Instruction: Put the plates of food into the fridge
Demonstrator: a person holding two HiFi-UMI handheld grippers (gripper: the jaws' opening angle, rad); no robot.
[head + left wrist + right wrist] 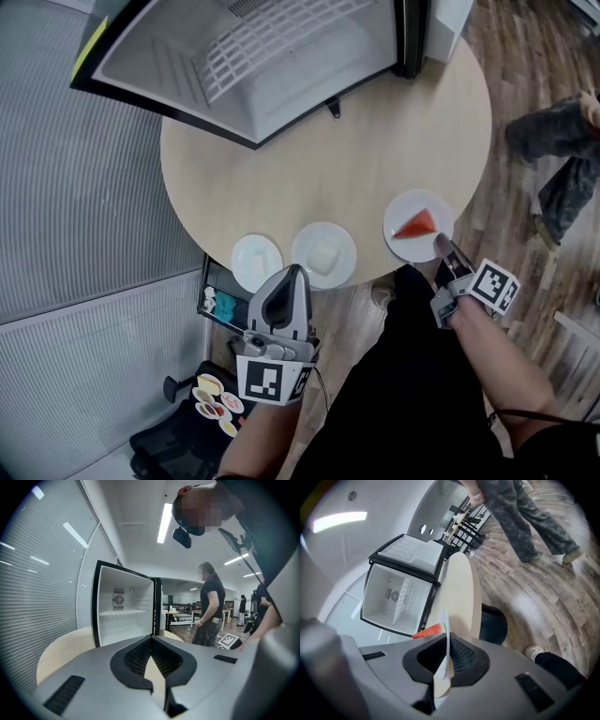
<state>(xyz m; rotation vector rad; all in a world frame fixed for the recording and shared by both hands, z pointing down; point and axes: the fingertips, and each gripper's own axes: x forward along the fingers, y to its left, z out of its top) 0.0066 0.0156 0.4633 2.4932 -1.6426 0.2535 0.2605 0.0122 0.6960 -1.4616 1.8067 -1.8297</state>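
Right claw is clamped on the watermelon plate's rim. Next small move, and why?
Probably raise the plate clear of the table, keeping it level. The right claw pinches only its near rim, the watermelon slice lies loose on top, and the open fridge stands across the table.

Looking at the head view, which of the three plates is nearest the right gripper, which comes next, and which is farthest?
1. Watermelon plate, at the table's right edge, clamped in the right gripper.
2. Middle plate, with white food.
3. Left plate, farthest left.
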